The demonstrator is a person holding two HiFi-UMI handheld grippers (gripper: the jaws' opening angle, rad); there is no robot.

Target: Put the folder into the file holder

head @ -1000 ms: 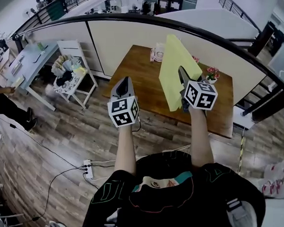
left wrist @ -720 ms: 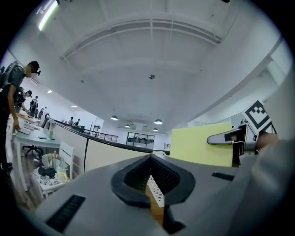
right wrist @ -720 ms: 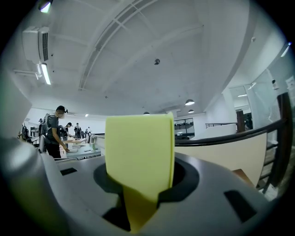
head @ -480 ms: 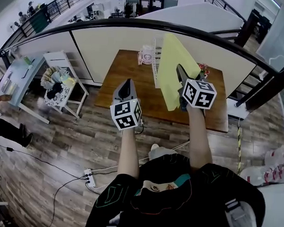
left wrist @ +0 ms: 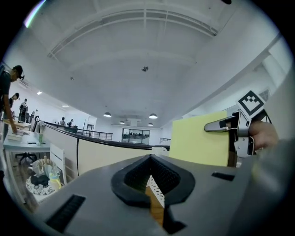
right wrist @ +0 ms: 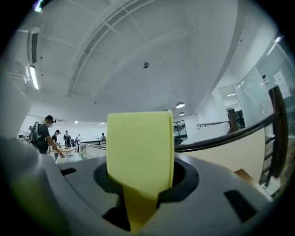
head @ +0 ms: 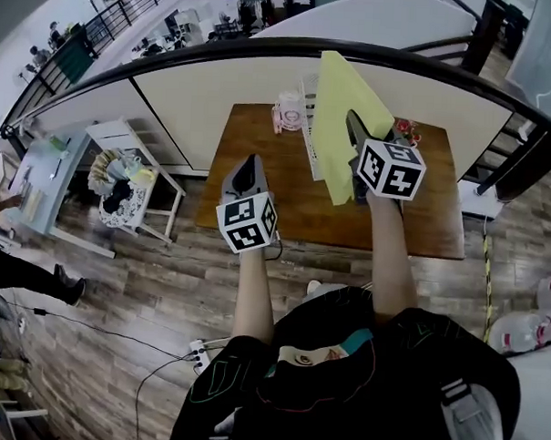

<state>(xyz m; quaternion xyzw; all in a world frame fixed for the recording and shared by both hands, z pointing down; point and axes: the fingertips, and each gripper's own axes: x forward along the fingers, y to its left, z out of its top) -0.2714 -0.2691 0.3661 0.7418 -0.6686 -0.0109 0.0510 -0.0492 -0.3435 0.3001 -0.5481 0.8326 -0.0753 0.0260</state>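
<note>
So far only the carrying is in hand: nearest, the left gripper (head: 250, 163) hovers over the near edge of the wooden table (head: 285, 201), jaws drawn together on nothing, while to its right the right gripper (head: 354, 127) is clamped on the yellow folder (head: 335, 103), held upright in the air. Just beyond, at the folder's left, the white wire file holder (head: 308, 125) stands at the table's far side beside a pink mug (head: 288, 113). No slot holds the folder yet; lining up, lowering and releasing are left to do
</note>
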